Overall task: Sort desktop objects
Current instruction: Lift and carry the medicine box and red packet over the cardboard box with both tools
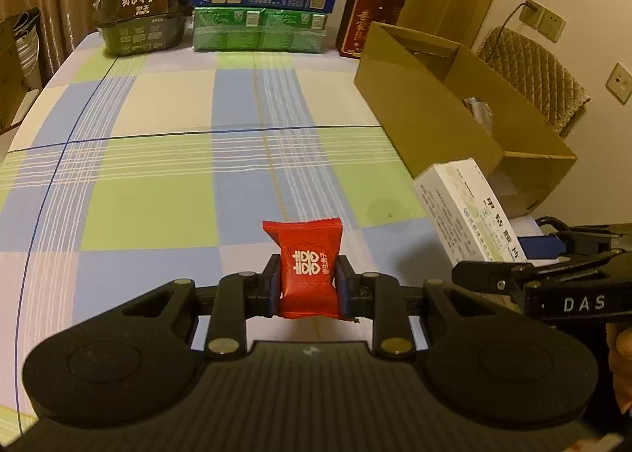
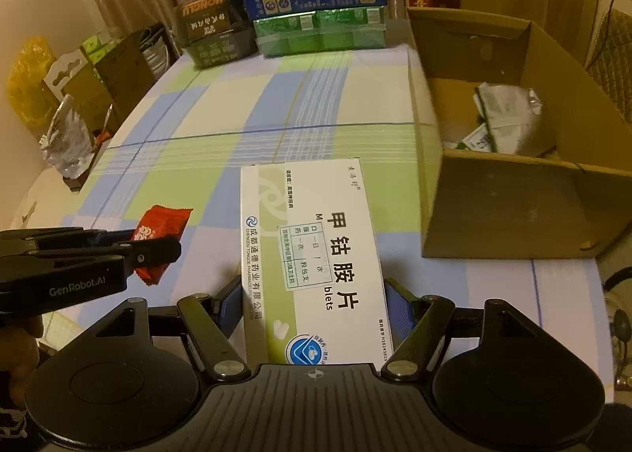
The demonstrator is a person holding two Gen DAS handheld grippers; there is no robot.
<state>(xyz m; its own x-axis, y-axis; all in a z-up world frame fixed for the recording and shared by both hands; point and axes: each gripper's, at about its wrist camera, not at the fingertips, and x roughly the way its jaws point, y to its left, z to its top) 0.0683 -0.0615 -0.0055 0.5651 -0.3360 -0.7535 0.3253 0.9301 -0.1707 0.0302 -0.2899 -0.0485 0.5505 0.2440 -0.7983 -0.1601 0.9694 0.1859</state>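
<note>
My left gripper [image 1: 307, 279] is shut on a red candy packet [image 1: 306, 266] with white characters, held upright above the checked tablecloth. The same red candy packet [image 2: 160, 235] shows at the left of the right wrist view, between the left gripper's black fingers [image 2: 154, 248]. My right gripper [image 2: 314, 308] is shut on a white and green medicine box [image 2: 316, 254], held flat over the table. That medicine box [image 1: 470, 211] appears at the right of the left wrist view, beside the open cardboard box [image 1: 426, 124].
The open cardboard box [image 2: 509, 207] at the right holds crumpled wrappers [image 2: 505, 116]. Stacked blue and green cartons [image 1: 260, 14], a dark food container [image 1: 140, 14] and a red box [image 1: 367, 23] line the table's far edge. Bags and boxes [image 2: 71, 104] stand beyond the left edge.
</note>
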